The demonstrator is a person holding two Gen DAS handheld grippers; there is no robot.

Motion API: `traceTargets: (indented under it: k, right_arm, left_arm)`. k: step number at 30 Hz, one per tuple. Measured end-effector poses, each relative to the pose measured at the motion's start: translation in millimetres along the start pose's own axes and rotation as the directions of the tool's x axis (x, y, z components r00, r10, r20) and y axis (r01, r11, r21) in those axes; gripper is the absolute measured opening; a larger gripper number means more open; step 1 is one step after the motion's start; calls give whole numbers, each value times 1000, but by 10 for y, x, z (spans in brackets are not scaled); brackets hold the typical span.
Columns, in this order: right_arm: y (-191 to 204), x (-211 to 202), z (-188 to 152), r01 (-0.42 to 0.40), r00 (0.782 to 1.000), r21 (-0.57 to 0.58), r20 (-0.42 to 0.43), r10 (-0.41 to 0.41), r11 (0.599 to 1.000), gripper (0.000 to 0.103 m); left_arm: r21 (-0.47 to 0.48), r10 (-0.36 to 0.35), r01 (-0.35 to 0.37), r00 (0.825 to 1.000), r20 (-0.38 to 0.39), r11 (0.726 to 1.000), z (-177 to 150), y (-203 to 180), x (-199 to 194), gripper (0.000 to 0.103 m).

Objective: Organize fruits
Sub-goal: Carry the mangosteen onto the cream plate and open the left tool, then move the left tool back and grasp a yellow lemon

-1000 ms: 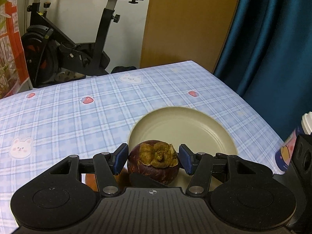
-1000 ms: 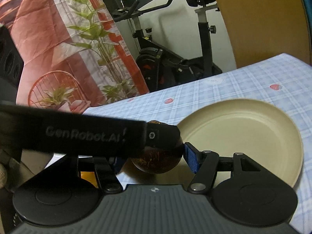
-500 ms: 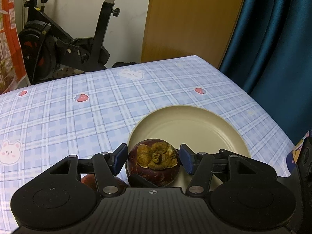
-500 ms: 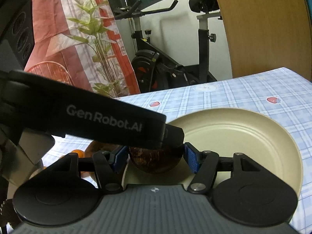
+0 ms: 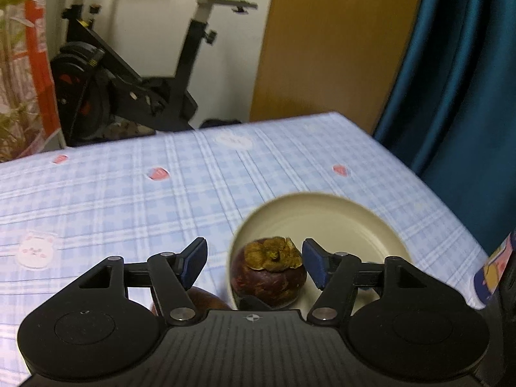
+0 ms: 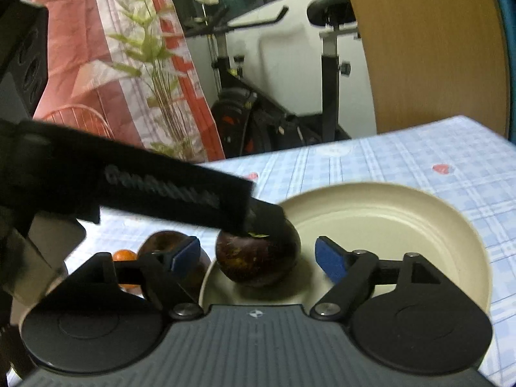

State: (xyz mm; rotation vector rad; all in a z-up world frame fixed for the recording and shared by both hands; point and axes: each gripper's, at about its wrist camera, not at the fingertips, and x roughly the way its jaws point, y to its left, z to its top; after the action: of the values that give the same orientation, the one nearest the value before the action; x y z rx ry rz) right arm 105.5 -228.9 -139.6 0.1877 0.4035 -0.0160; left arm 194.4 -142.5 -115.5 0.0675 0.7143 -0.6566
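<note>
A: Where is the fruit sitting relative to the plate?

B: The round, dark purple mangosteen (image 5: 269,275) with the dry brown calyx is resting inside the cream round plate (image 5: 338,216), at the plate's near-left edge. It is lying between the blue pads of your left gripper (image 5: 254,262) and also between those of your right gripper (image 6: 259,256).

A: Are either of my jaws gripping it?

B: No. Both pairs are opening, released, with a gap showing on each side of the fruit. In the left view it is sitting closer to the right pad.

A: Which way is it pointing?

B: Its calyx is facing up, away from the plate. It is nearly a ball, so I am judging there is no long axis to line up with. Your left gripper's black body is reaching over its top, so your left hand is looking nearer.

A: Anything beside the plate?

B: A second dark round fruit (image 6: 166,242) and a small orange one (image 6: 124,254) are lying just left of the plate.
</note>
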Motion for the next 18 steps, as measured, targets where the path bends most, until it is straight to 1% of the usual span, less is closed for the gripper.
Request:
traceTargets:
  k: [3, 5, 7, 10, 13, 14, 16, 18]
  right_arm:
    - [30, -83, -24, -3, 999, -13, 37, 3, 1000, 81]
    - [48, -125, -35, -4, 999, -16, 53, 5, 1000, 81]
    - [69, -173, -44, -9, 997, -14, 70, 10, 1000, 81]
    - [94, -259, -78, -22, 996, -6, 81, 22, 1000, 81]
    - [149, -321, -101, -38, 997, -5, 67, 38, 999, 81]
    - [167, -346, -112, -49, 997, 0, 61, 49, 999, 81]
    - [210, -385, -127, -72, 996, 7, 48, 72, 997, 81]
    - [275, -428, -130, -90, 995, -4, 35, 90, 996, 81]
  left_arm:
    - [-15, 24, -24, 998, 49, 1000, -13, 47, -191, 72]
    - [-37, 53, -50, 995, 85, 998, -44, 100, -335, 78]
    - [-70, 83, -75, 990, 111, 995, -87, 160, -475, 80]
    - [-117, 106, -90, 985, 138, 989, -160, 267, -680, 80]
    - [-123, 134, -115, 978, 159, 986, -255, 339, -881, 81]
    - [-118, 151, -133, 975, 161, 984, -289, 356, -938, 82]
    - [-109, 214, -198, 963, 162, 974, -347, 384, -1050, 83]
    - [-102, 247, -233, 955, 166, 967, -401, 432, -1160, 83]
